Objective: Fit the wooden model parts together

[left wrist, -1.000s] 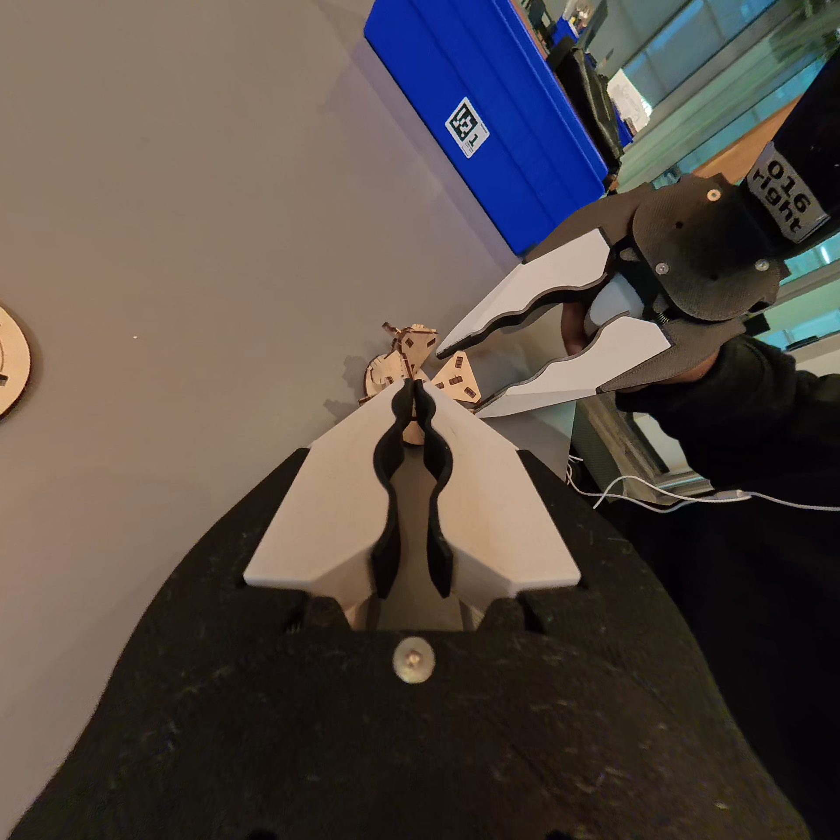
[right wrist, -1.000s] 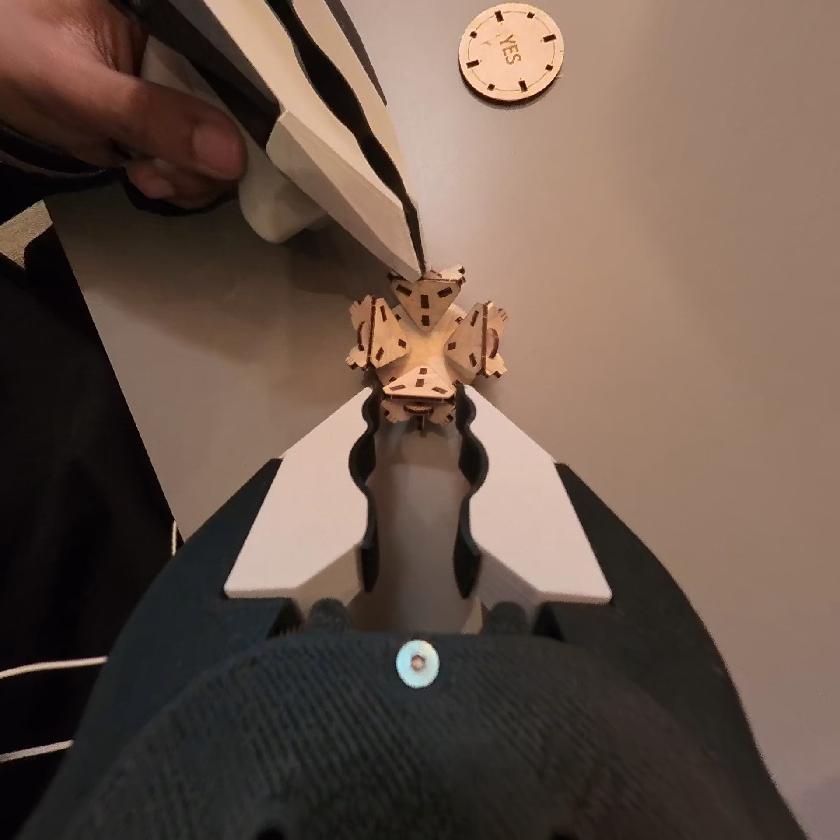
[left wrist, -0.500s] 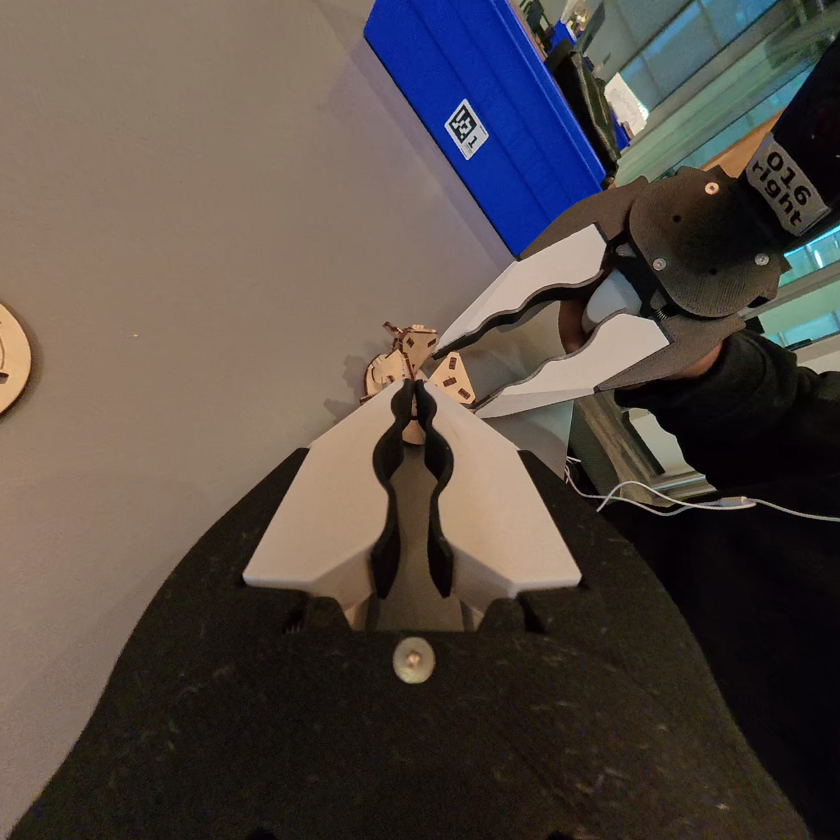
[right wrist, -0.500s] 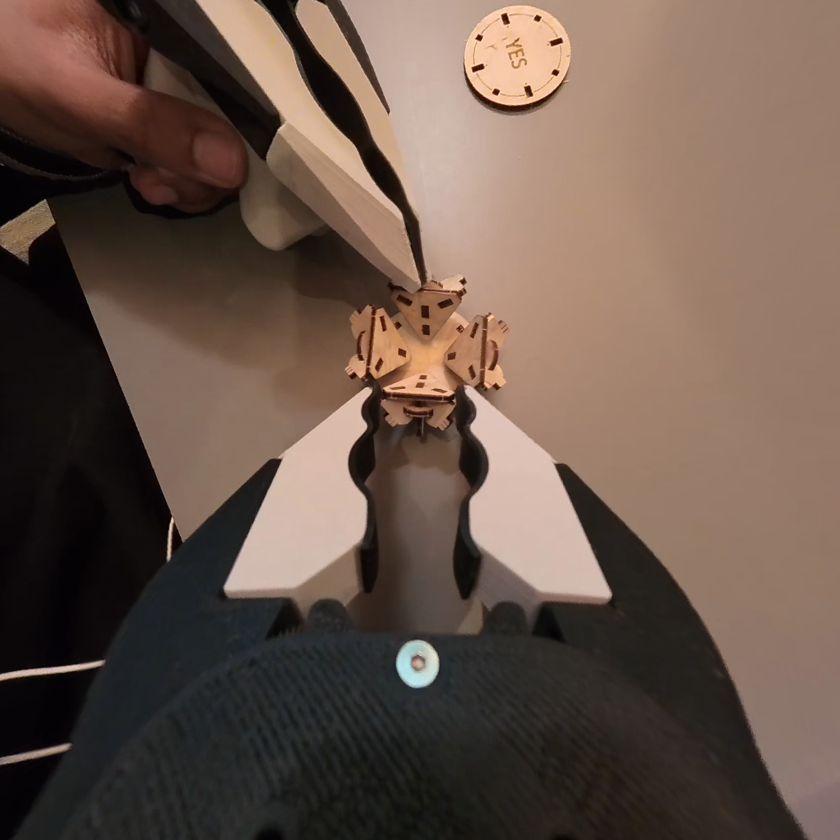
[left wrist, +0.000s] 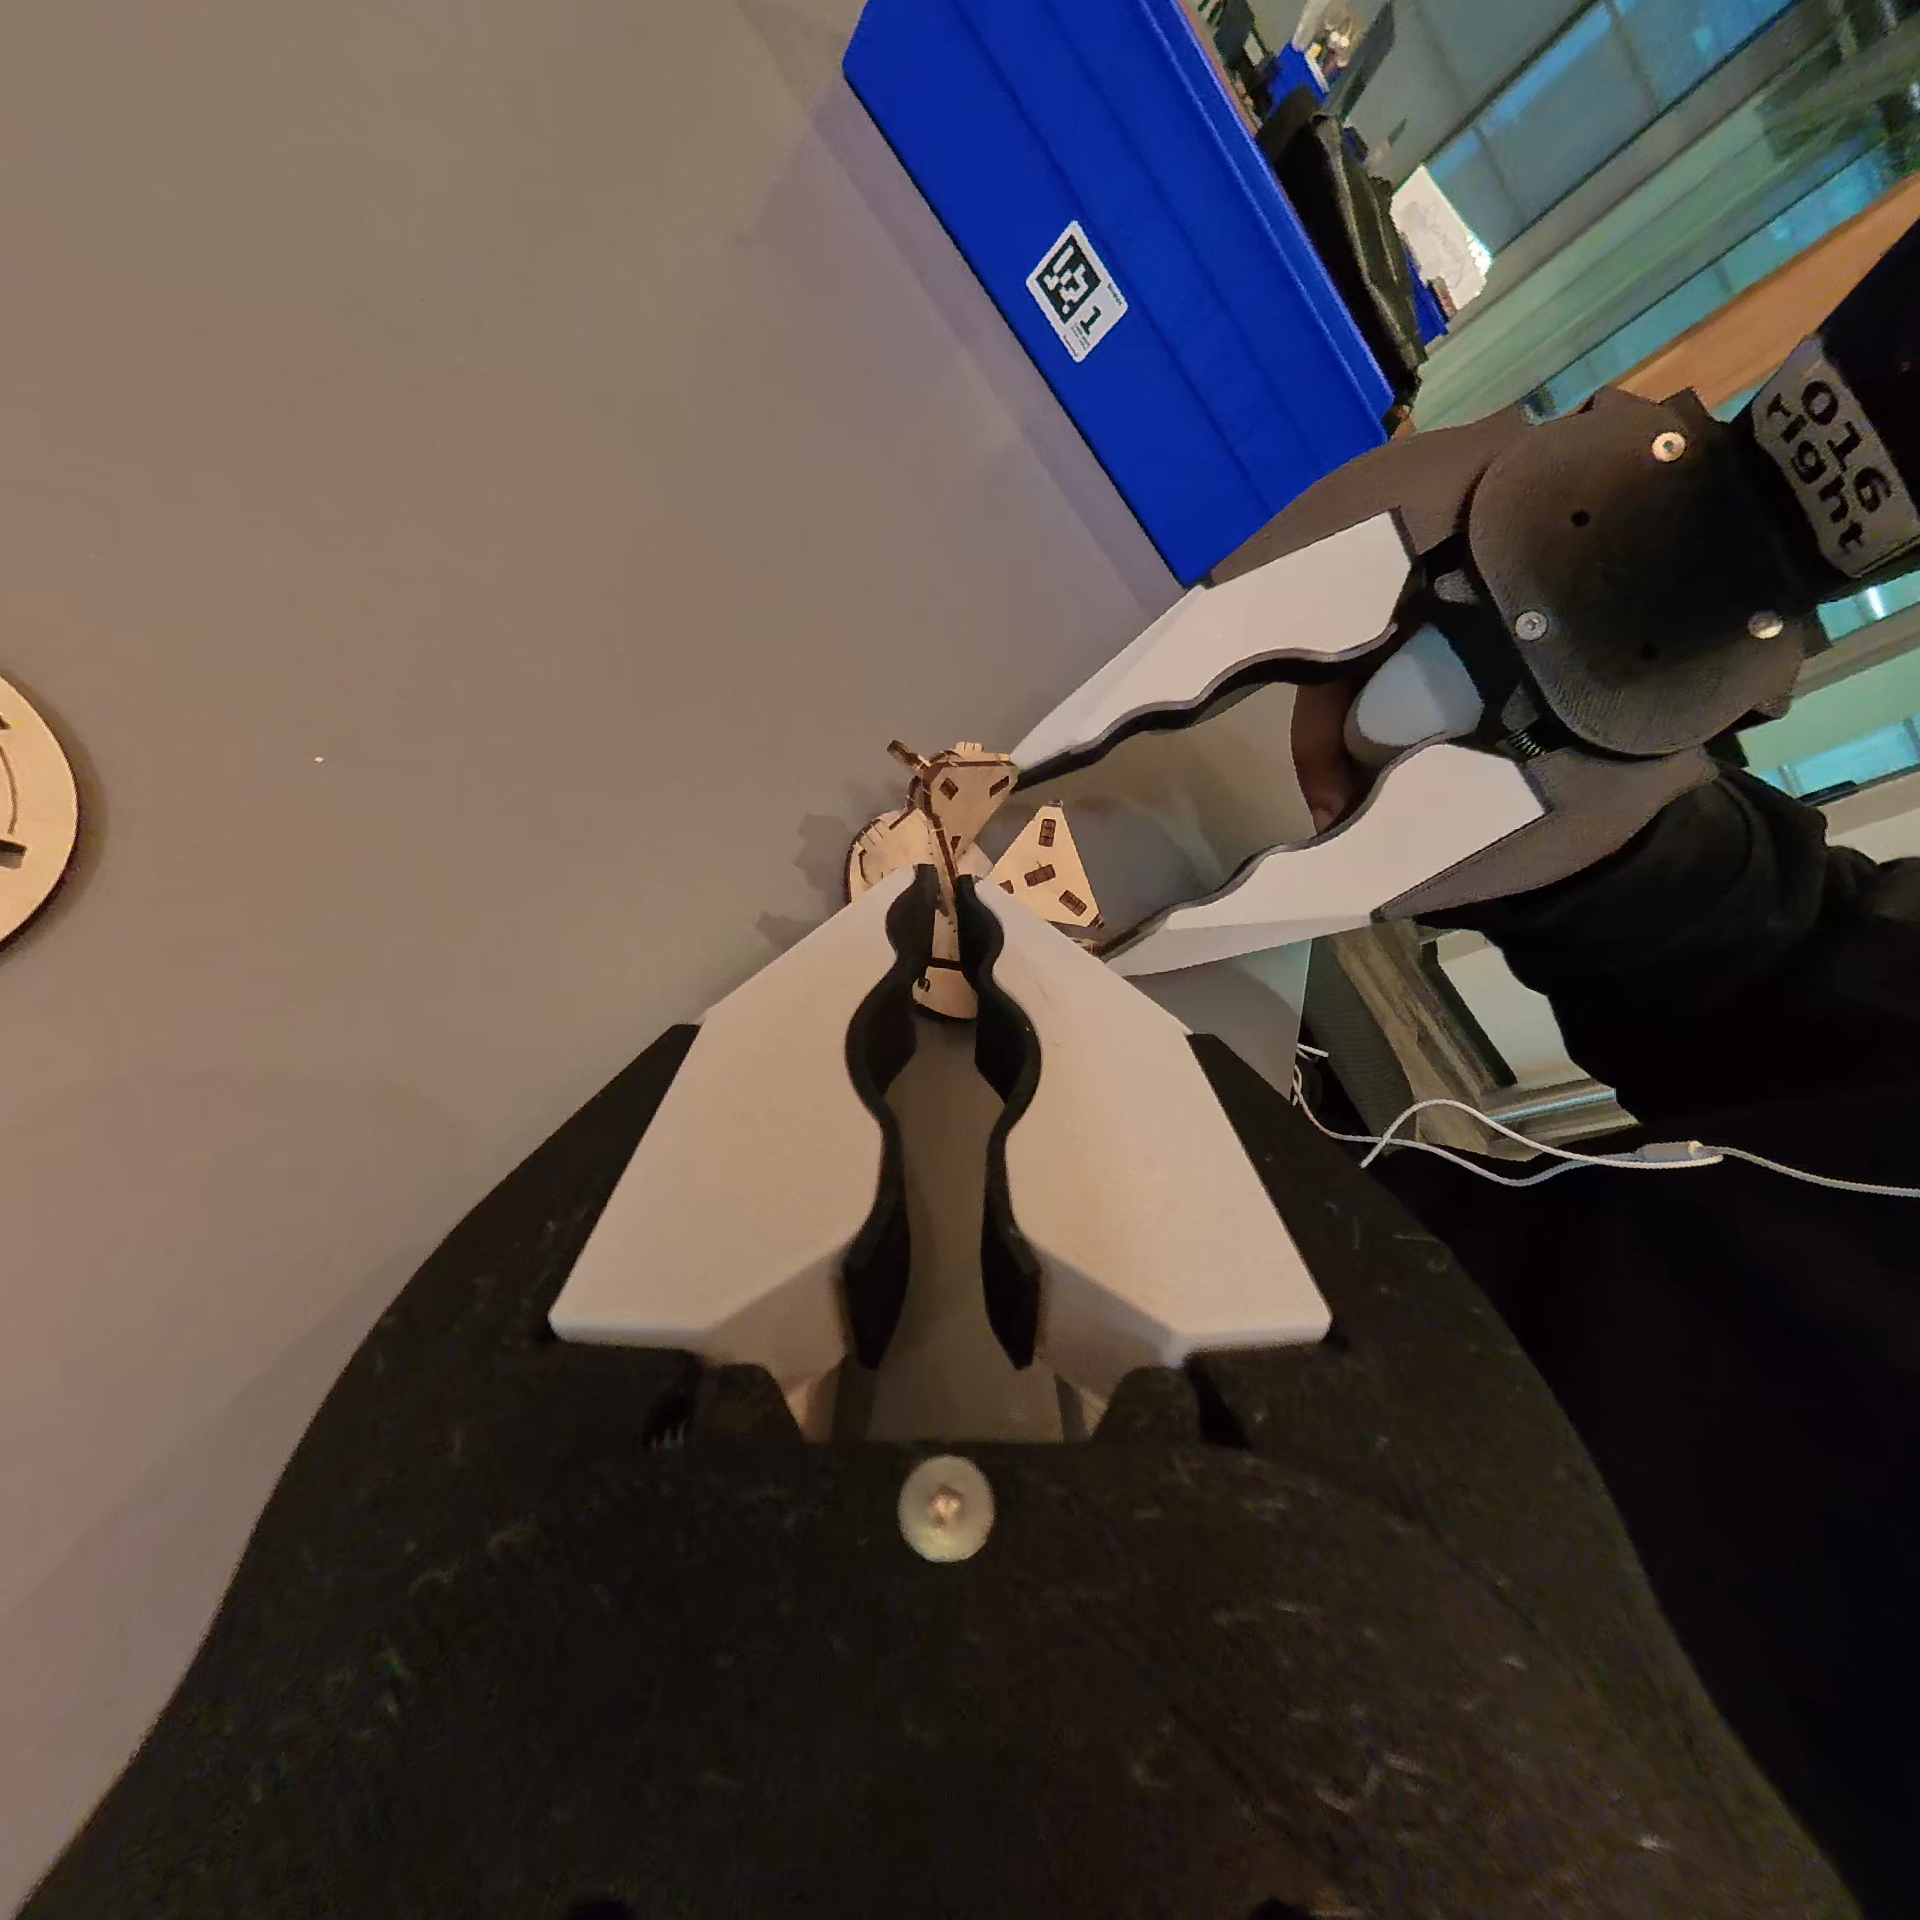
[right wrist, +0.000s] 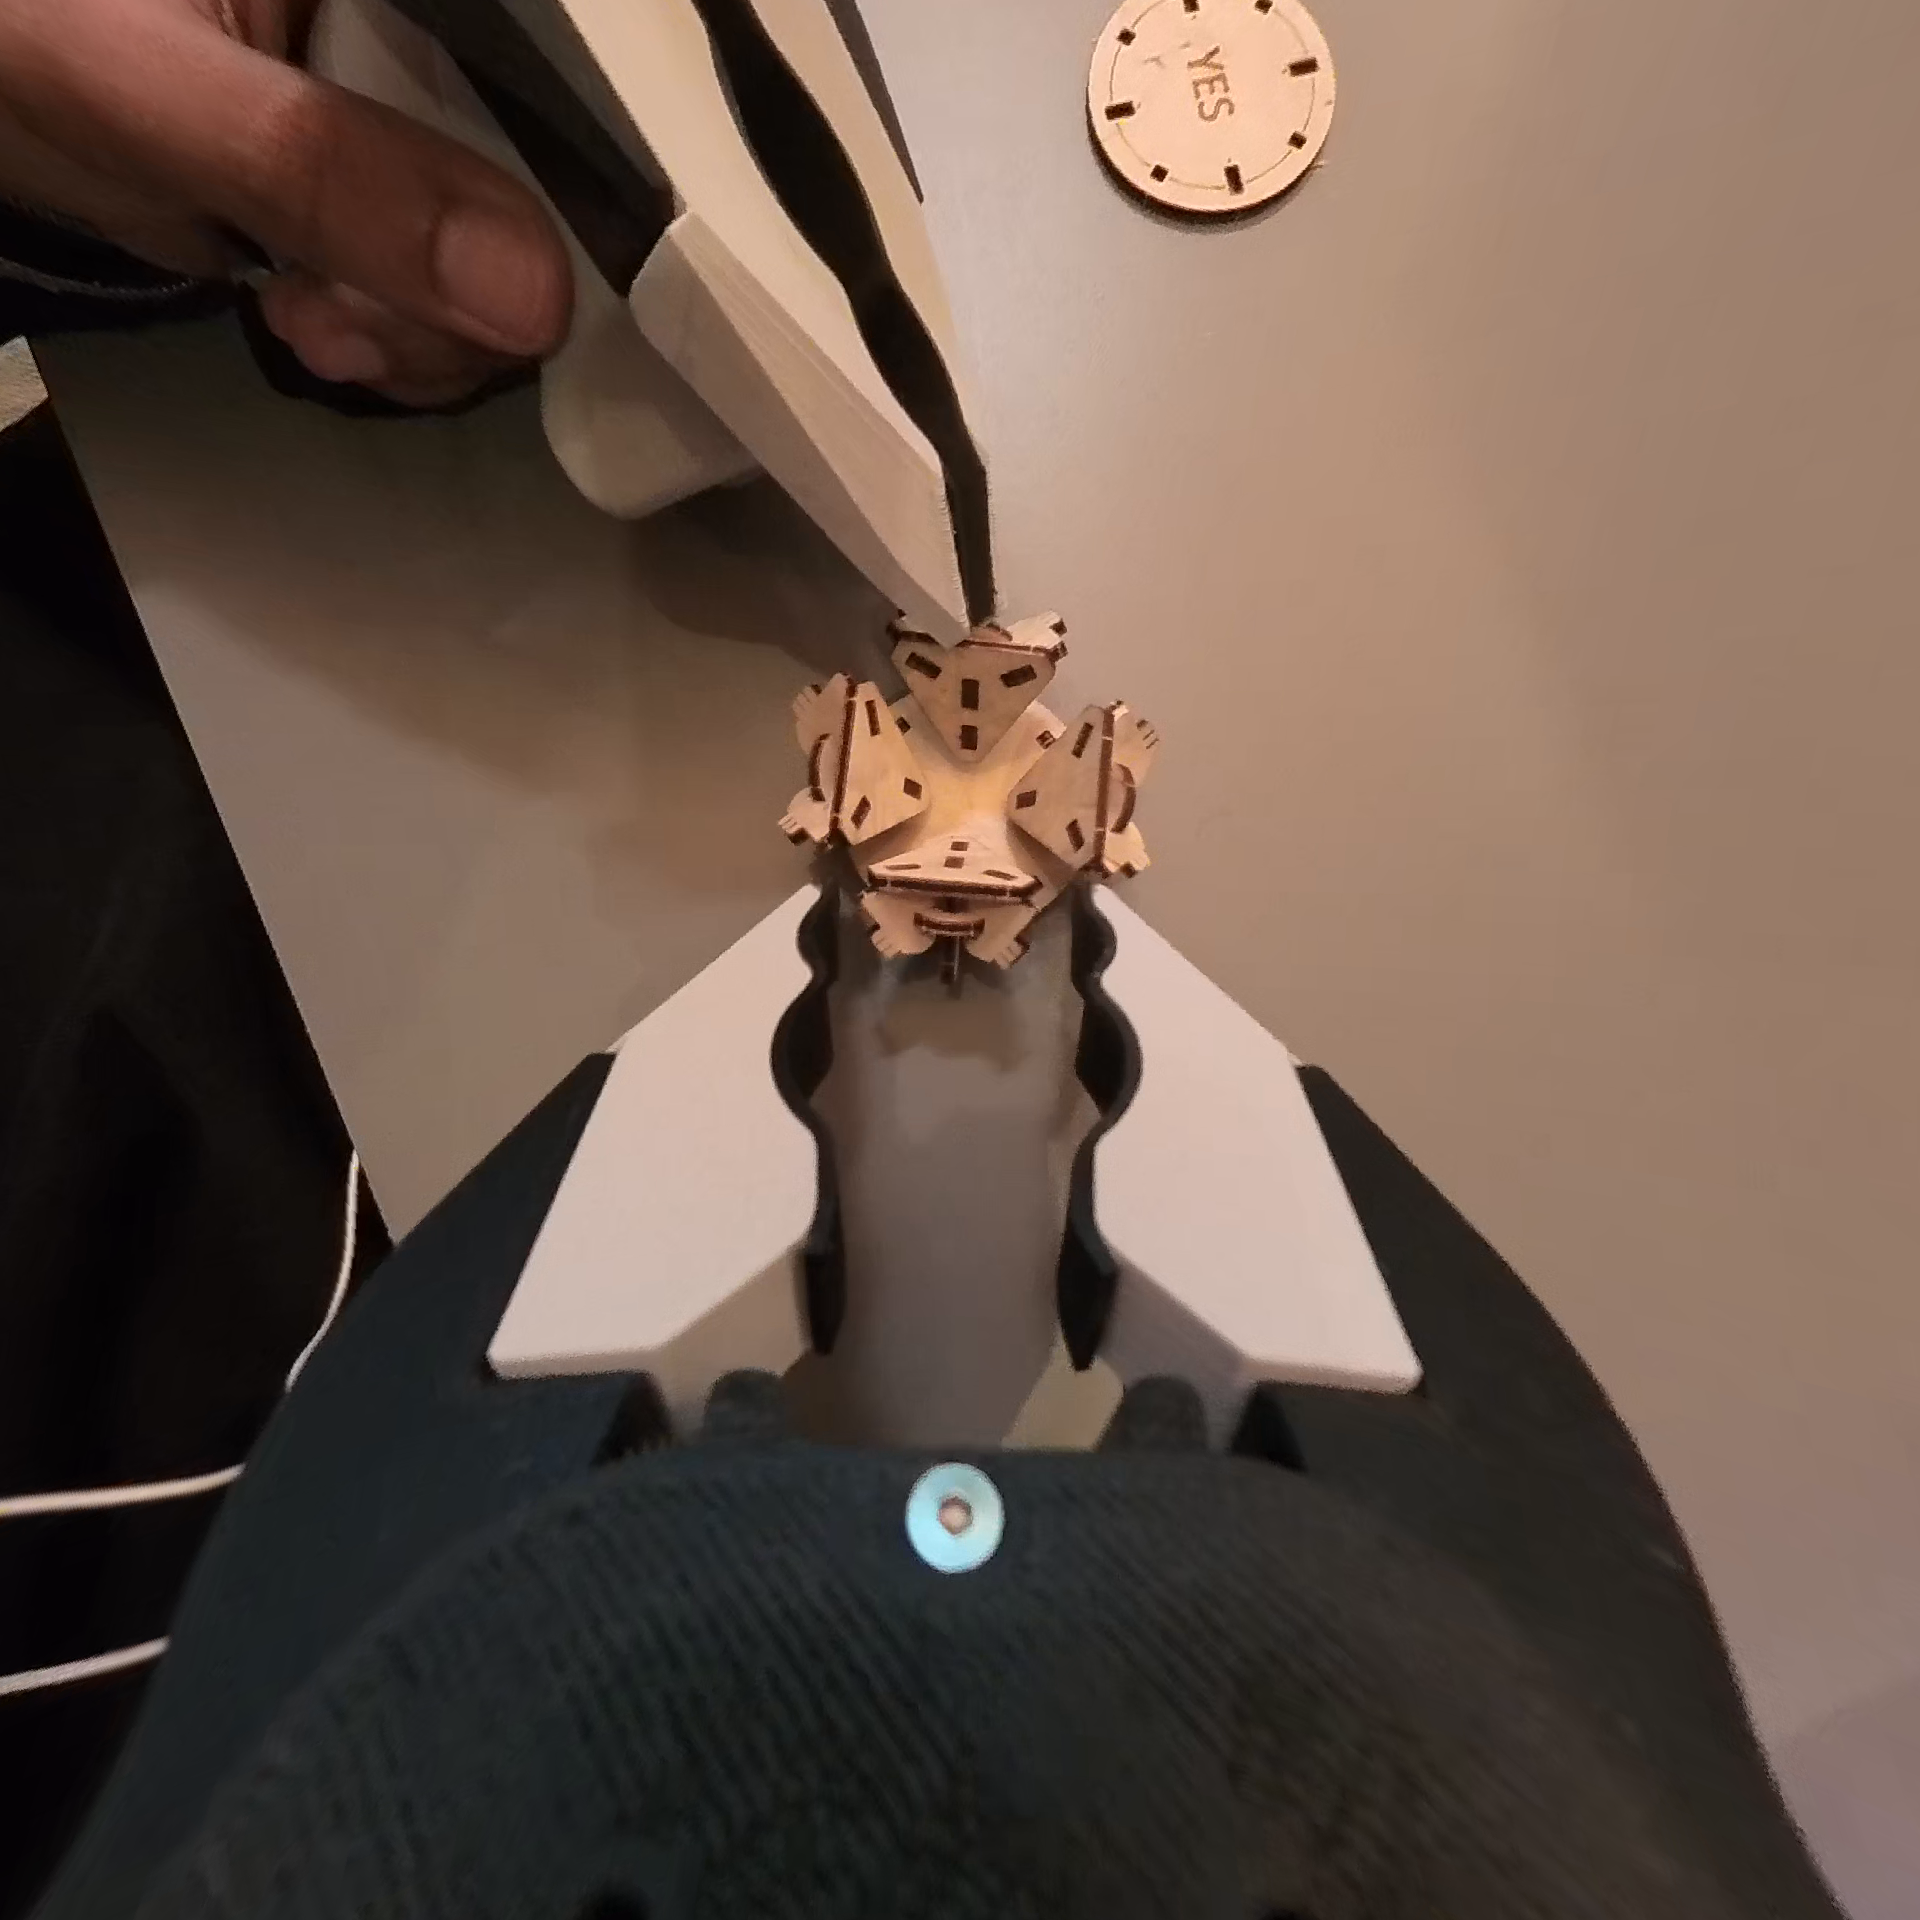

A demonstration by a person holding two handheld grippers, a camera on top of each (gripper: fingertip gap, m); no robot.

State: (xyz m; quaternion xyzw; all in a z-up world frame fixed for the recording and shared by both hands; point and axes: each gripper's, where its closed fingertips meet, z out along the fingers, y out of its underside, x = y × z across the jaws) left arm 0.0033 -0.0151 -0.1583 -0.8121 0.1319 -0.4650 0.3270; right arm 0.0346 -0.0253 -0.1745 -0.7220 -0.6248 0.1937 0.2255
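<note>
A small assembly of laser-cut wooden plates (right wrist: 966, 790) stands on the grey table (right wrist: 1455, 727). My left gripper (left wrist: 940, 883) is shut on one thin upright plate of it (left wrist: 961, 800), with the pads against the plate's two faces. In the right wrist view the left gripper's tip (right wrist: 961, 613) meets the assembly's far side. My right gripper (right wrist: 954, 914) is open. Its fingertips (right wrist: 816, 914) flank the near part of the assembly with a gap on each side. In the left wrist view the right gripper (left wrist: 1070, 857) straddles the assembly with spread fingers.
A round wooden disc (right wrist: 1210, 104) lies farther out on the table; it also shows at the left edge of the left wrist view (left wrist: 26, 821). A blue box (left wrist: 1122, 270) stands beyond the table. The table edge (right wrist: 208, 727) runs close on the left. A hand (right wrist: 343, 239) holds the left gripper. About 4 centimetres separates my left fingertips from my right.
My right gripper's jaws have spread wider and now stand clear of the assembly's near part. My left gripper stays pinched on the plate. The assembly has hardly moved.
</note>
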